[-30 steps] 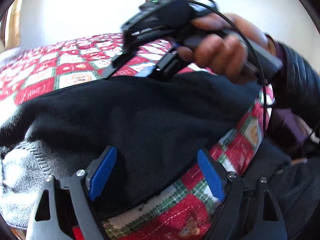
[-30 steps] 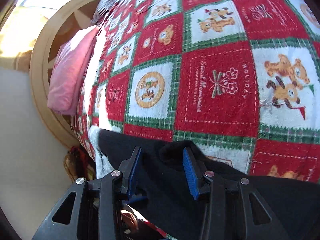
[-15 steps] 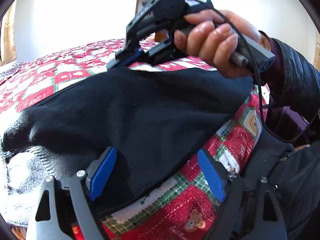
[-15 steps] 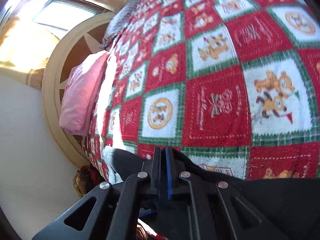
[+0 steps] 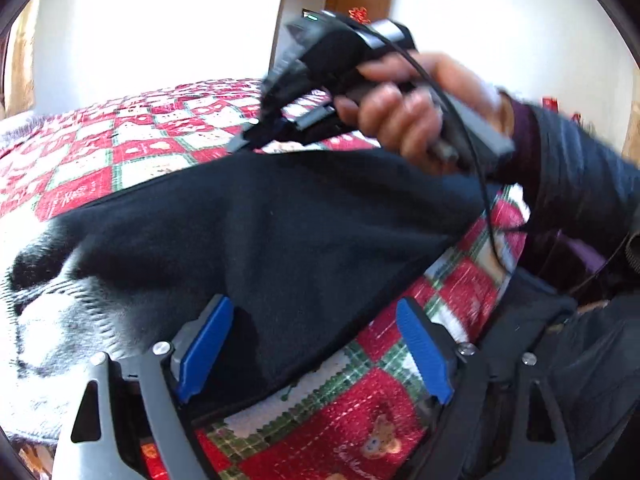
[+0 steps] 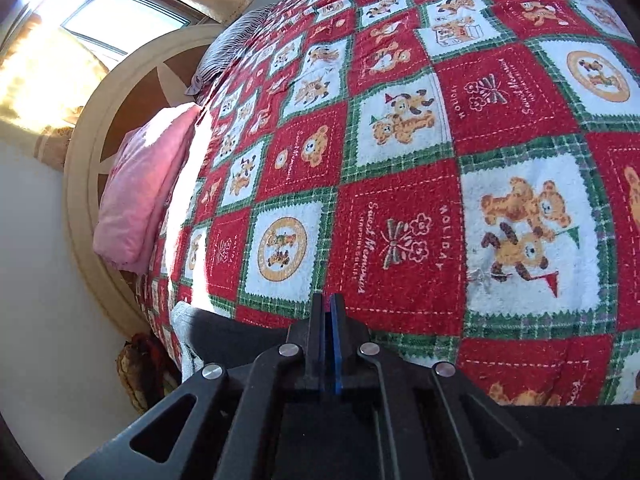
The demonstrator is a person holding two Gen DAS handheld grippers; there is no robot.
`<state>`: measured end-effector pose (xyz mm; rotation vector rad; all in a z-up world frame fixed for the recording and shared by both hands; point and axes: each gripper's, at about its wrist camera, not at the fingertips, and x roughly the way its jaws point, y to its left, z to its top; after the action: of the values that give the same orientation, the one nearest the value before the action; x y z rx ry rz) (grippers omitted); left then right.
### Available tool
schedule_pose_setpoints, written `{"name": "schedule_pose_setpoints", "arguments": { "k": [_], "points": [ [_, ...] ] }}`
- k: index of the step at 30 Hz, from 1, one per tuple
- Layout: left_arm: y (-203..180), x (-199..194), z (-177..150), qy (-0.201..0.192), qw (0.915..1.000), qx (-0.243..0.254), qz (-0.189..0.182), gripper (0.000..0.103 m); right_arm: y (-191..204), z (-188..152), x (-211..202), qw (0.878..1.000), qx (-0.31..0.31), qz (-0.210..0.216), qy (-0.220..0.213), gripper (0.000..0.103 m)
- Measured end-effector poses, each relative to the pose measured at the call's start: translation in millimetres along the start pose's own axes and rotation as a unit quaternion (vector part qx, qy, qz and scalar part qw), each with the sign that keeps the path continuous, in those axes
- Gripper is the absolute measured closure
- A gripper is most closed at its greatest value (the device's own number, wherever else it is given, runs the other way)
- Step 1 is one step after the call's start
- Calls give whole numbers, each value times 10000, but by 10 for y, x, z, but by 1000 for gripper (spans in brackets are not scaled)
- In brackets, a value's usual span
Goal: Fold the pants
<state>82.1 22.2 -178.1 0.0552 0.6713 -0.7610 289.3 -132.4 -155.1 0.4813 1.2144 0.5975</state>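
Note:
The black pants (image 5: 256, 232) lie on a red, white and green teddy-bear quilt (image 5: 80, 168), with a grey-white ribbed part (image 5: 52, 320) at the left. My left gripper (image 5: 316, 348) is open, its blue pads either side of the pants' near edge. My right gripper (image 5: 256, 140) shows in the left wrist view, held by a hand, pinching the pants' far edge and lifting it. In the right wrist view the right gripper (image 6: 330, 320) is shut, with the pants (image 6: 240, 340) below it and the quilt (image 6: 400, 220) beyond.
A pink pillow (image 6: 140, 188) leans on the round wooden headboard (image 6: 80, 168) at the left, under a bright window (image 6: 120, 12). A brown door (image 5: 320, 12) stands behind the bed. The person's dark-sleeved arm (image 5: 580, 184) and body fill the right side.
My right gripper closed on the pants' far edge and raised it off the quilt. The left gripper stayed open in place.

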Motion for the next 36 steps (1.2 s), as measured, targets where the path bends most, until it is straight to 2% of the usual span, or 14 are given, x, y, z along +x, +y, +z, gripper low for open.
{"name": "schedule_pose_setpoints", "arguments": {
  "k": [3, 5, 10, 12, 14, 17, 19, 21, 25, 29, 31, 32, 33, 36],
  "points": [
    [107, -196, 18, -190, 9991, 36, 367, 14, 78, -98, -267, 9986, -380, -242, -271, 99],
    [249, -332, -2, -296, 9972, -118, 681, 10, 197, -238, -436, 9951, -809, -388, -410, 99],
    [647, -548, -147, -279, 9873, -819, 1332, 10, 494, -763, -488, 9837, -1722, -460, -245, 99],
    [798, -592, -211, -195, 9838, -1145, 1365, 10, 582, -1015, -363, 9768, -2073, -533, -30, 98],
    [825, -644, -229, -273, 9837, -1248, 1263, 10, 629, -1250, -196, 9686, -2378, -700, 211, 98],
    [807, -621, -251, -188, 9839, -1150, 1355, 10, 550, -1526, 4, 9582, -2635, -1005, 486, 98],
    [808, -591, -245, -138, 9836, -1096, 1424, 9, 481, -1633, 1, 9581, -2682, -937, 370, 98],
    [787, -567, -236, -86, 9832, -1068, 1479, 7, 408, -1633, -26, 9632, -2528, -803, 429, 98],
    [786, -536, -176, 71, 9813, -1109, 1574, 7, 407, -1594, -71, 9612, -2529, -864, 681, 98],
    [790, -557, -143, 137, 9789, -1251, 1608, 7, 708, -1509, -141, 9526, -2829, -1065, 350, 97],
    [792, -581, -113, 114, 9772, -1302, 1674, 7, 845, -1435, -135, 9503, -2952, -964, 210, 80],
    [796, -598, -104, 109, 9757, -1315, 1749, 6, 906, -1393, -108, 9504, -2959, -941, 167, 55],
    [803, -616, -99, 100, 9744, -1312, 1825, 5, 957, -1363, -74, 9499, -2978, -944, 102, 43],
    [865, -646, -118, 148, 9686, -1366, 2071, 1, 1084, -1329, 80, 9450, -3110, -1008, 16, 43]
  ]
}}
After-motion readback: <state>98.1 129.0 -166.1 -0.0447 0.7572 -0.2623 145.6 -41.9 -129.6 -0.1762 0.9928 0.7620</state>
